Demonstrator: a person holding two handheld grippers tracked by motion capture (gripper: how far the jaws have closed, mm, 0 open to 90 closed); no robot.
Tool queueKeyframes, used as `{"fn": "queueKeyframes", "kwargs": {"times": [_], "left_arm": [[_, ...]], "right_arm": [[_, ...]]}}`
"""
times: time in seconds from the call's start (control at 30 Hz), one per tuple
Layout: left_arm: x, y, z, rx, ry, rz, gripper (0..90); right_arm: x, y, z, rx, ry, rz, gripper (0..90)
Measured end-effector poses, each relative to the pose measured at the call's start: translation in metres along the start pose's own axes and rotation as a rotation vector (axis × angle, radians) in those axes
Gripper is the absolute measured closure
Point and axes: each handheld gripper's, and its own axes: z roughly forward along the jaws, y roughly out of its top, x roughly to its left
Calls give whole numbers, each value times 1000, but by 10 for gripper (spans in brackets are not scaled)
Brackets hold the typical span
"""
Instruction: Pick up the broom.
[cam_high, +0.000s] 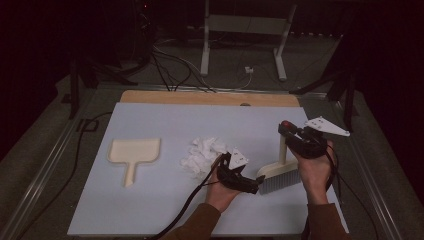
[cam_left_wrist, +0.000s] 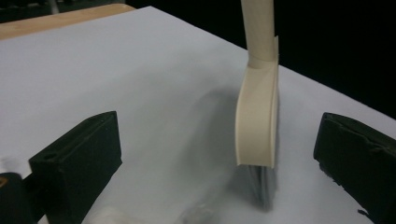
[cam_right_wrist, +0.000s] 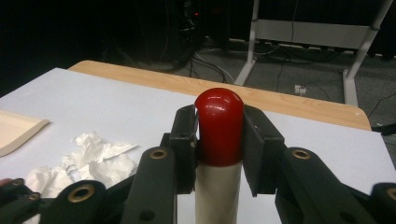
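Note:
A cream hand brush (cam_high: 278, 172) with grey bristles stands on the white board, handle up and red-capped (cam_right_wrist: 218, 126). My right gripper (cam_high: 289, 131) is shut on the handle just below the red cap (cam_high: 285, 124). My left gripper (cam_high: 254, 187) is open, its jaws spread on either side of the brush head (cam_left_wrist: 257, 126) without touching it. Crumpled white paper (cam_high: 204, 154) lies left of the left gripper. A cream dustpan (cam_high: 134, 154) lies flat at the board's left, handle toward me.
The white board (cam_high: 165, 120) rests on a wooden tabletop (cam_high: 200, 97). Cables and a white metal stand (cam_high: 245, 35) sit on the floor behind. A black cable (cam_high: 185, 205) trails from the left gripper toward the near edge.

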Motion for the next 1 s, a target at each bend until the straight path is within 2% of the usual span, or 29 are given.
{"fn": "queueKeyframes", "kwargs": {"times": [0.2, 0.27, 0.33, 0.43, 0.47, 0.53, 0.57, 0.63, 0.7, 0.73, 0.77, 0.87, 1.0], "left_arm": [[-4, -1, 7, -2, -47, -4, 57], [-7, -1, 10, 7, -61, 9, 77], [-8, -1, 11, 8, -61, 8, 94], [-8, 0, 13, 21, -69, 12, 200], [-8, 0, 14, 25, -78, 10, 331], [-6, 0, 16, 35, -99, 4, 441], [-6, -1, 18, 42, -102, 0, 441], [-6, -1, 21, 57, -130, -2, 505], [-7, -2, 24, 74, -129, 8, 551], [-6, -2, 25, 76, -134, 2, 615], [-5, -2, 26, 78, -140, -8, 615], [-1, -1, 25, 70, -180, -37, 693], [0, 0, 23, 60, -215, -50, 701]], "right_arm": [[4, 2, -4, -13, 16, 2, 687], [5, 3, -5, -15, 17, 0, 687], [6, 3, -5, -16, 18, -2, 687], [7, 3, -6, -14, 20, -2, 687], [8, 3, -7, -15, 21, -5, 687], [9, 3, -7, -14, 19, -8, 687], [9, 3, -7, -14, 19, -8, 687], [10, 4, -8, -14, 20, -12, 687], [11, 4, -8, -13, 23, -14, 687], [11, 4, -8, -14, 25, -15, 687], [11, 4, -8, -14, 25, -15, 687], [9, 5, -10, -17, 38, -11, 686], [7, 6, -13, -21, 50, -9, 685]]}}
